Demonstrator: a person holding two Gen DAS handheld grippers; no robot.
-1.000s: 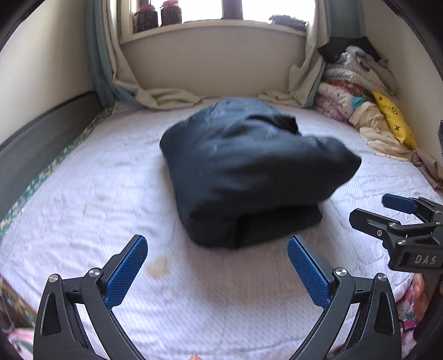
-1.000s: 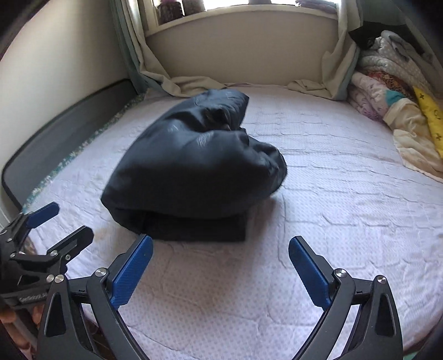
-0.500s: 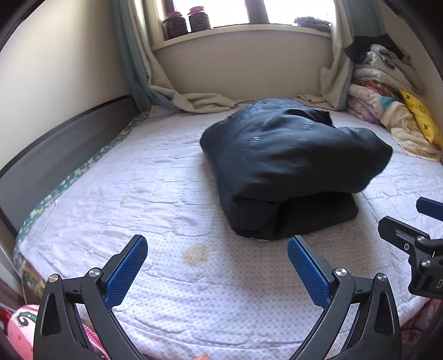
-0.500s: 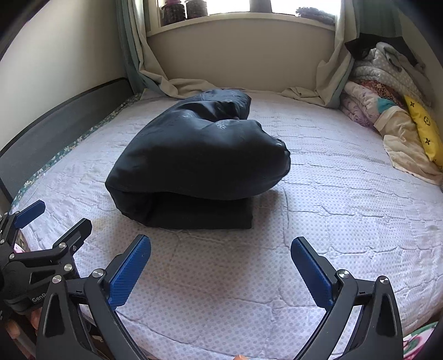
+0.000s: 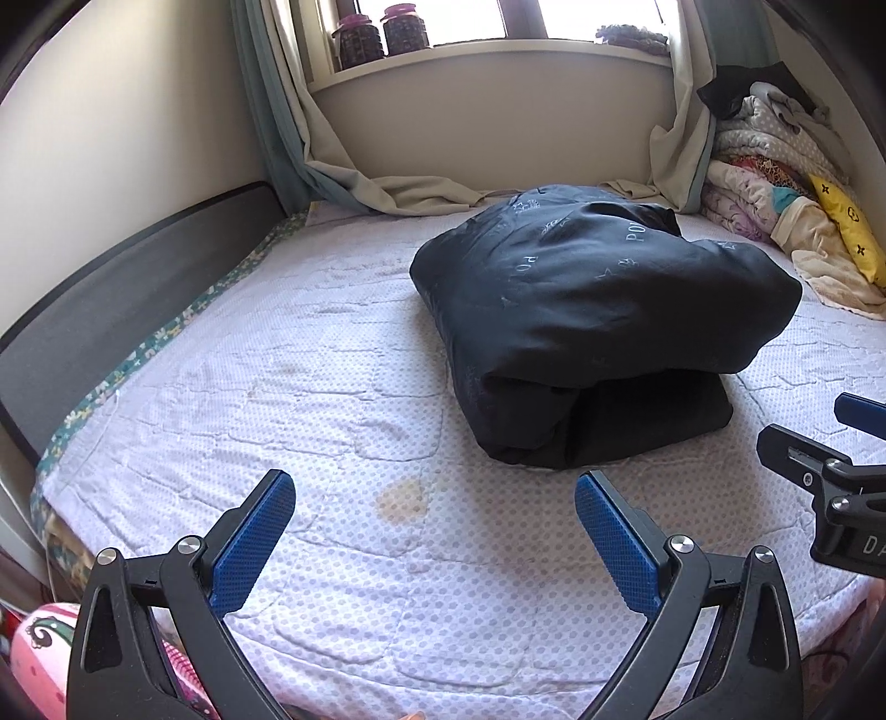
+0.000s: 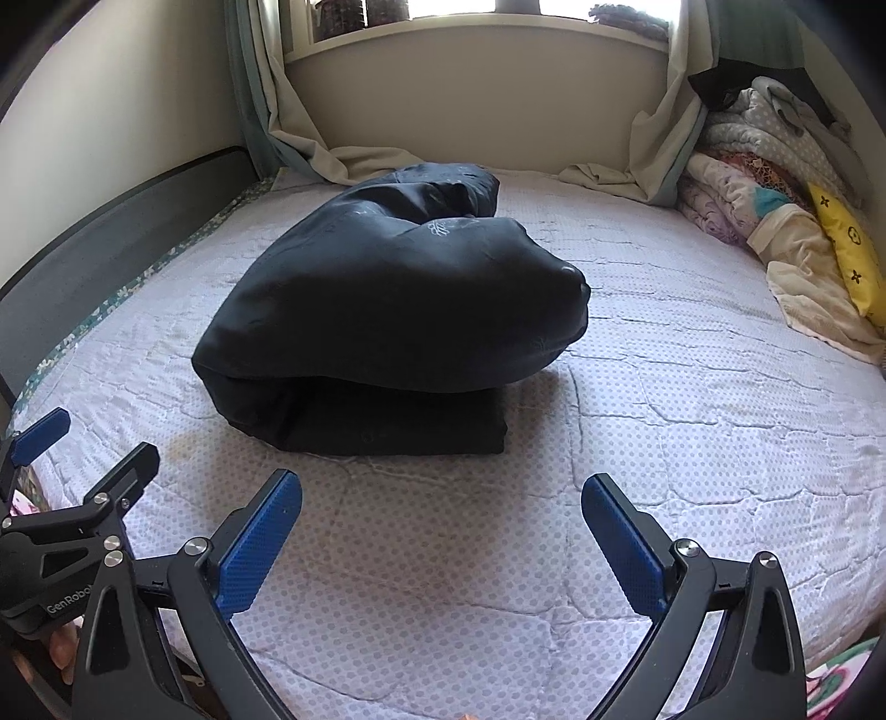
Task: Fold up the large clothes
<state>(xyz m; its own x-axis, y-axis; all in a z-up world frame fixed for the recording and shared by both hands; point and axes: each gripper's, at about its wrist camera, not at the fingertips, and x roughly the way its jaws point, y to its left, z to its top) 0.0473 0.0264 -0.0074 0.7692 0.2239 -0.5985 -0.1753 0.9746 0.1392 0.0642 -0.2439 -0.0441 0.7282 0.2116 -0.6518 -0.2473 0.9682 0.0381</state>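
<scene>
A large black garment (image 5: 587, 310) lies folded in a thick bundle on the bed; it also shows in the right wrist view (image 6: 387, 310). Its puffy top layer overhangs a flatter bottom layer. My left gripper (image 5: 434, 531) is open and empty, held above the mattress short of the bundle. My right gripper (image 6: 440, 537) is open and empty, also short of the bundle. The right gripper shows at the right edge of the left wrist view (image 5: 819, 459), and the left gripper at the left edge of the right wrist view (image 6: 72, 471).
The white quilted mattress (image 5: 277, 387) has a dark side rail (image 5: 111, 310) on the left. Piled bedding and a yellow pillow (image 5: 847, 238) lie at the far right. Curtains (image 5: 354, 183) drape onto the bed under a window sill holding jars (image 5: 382, 33).
Both grippers have drawn back toward the near edge of the bed and away from the bundle. The bundle has stayed in place.
</scene>
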